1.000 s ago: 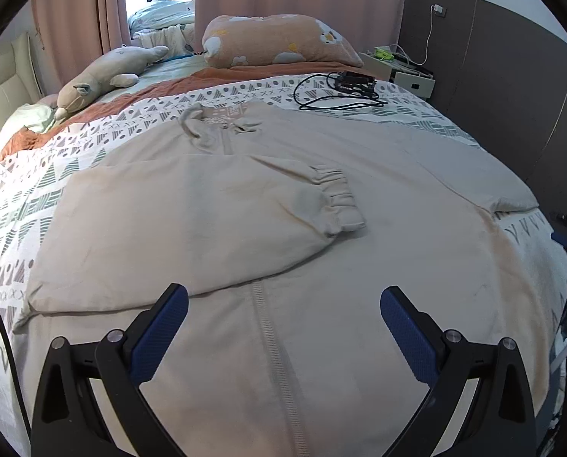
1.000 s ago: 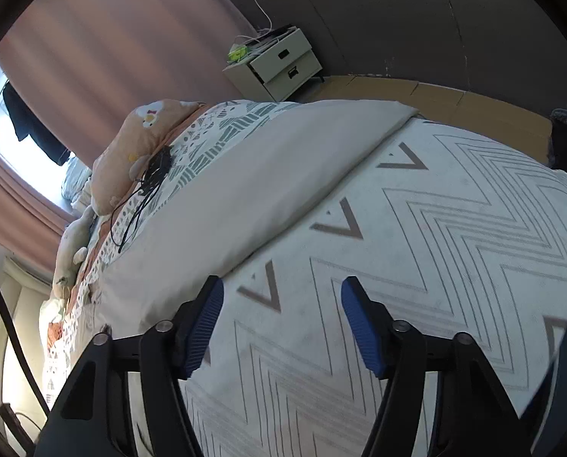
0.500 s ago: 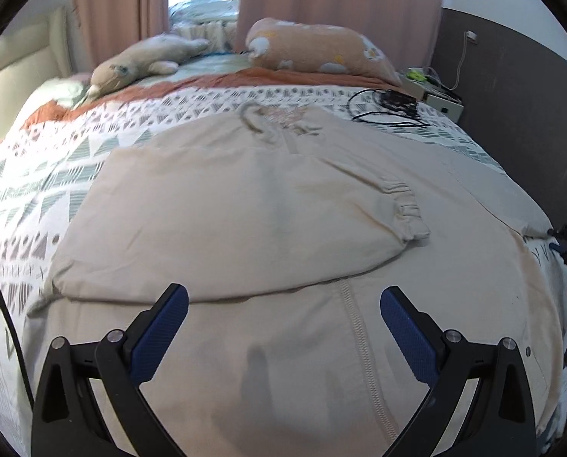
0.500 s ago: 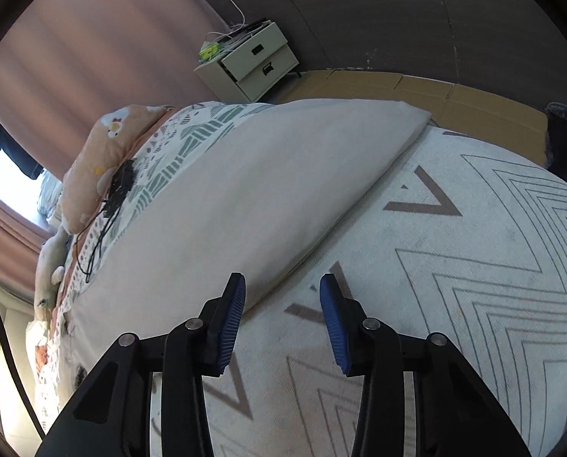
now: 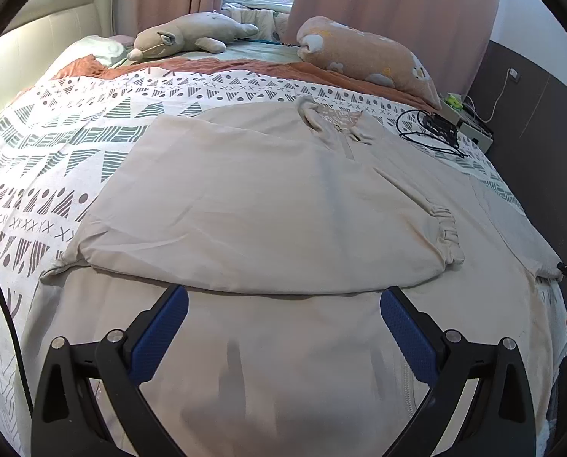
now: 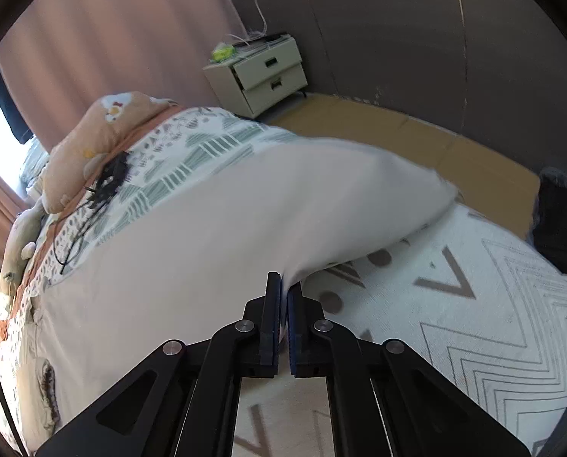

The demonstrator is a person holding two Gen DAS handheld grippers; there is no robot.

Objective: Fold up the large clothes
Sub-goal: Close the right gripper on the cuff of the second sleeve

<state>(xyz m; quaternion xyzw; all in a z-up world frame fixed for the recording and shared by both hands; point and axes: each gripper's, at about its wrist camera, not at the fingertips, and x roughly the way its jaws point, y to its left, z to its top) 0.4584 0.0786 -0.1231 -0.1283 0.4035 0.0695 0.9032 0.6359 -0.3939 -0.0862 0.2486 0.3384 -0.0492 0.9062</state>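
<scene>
A large beige zip jacket (image 5: pixel 268 205) lies flat on the bed, its left sleeve folded across the chest with the cuff (image 5: pixel 447 236) at the right. My left gripper (image 5: pixel 283 327) is open and empty, held above the jacket's lower front. In the right wrist view my right gripper (image 6: pixel 283 289) is shut on the edge of the jacket's right sleeve (image 6: pixel 245 221), which lies stretched toward the bed's right edge. That sleeve also shows in the left wrist view (image 5: pixel 512 221).
The patterned bedspread (image 5: pixel 55 160) covers the bed. A plush toy (image 5: pixel 184 36) and an orange pillow (image 5: pixel 363 57) lie at the head. Black cables (image 5: pixel 432 129) lie near the collar. A bedside drawer unit (image 6: pixel 260 72) and cardboard (image 6: pixel 416 141) sit on the floor beside the bed.
My right gripper has closed from open onto the sleeve edge. My left gripper has shifted left over the jacket and stayed open.
</scene>
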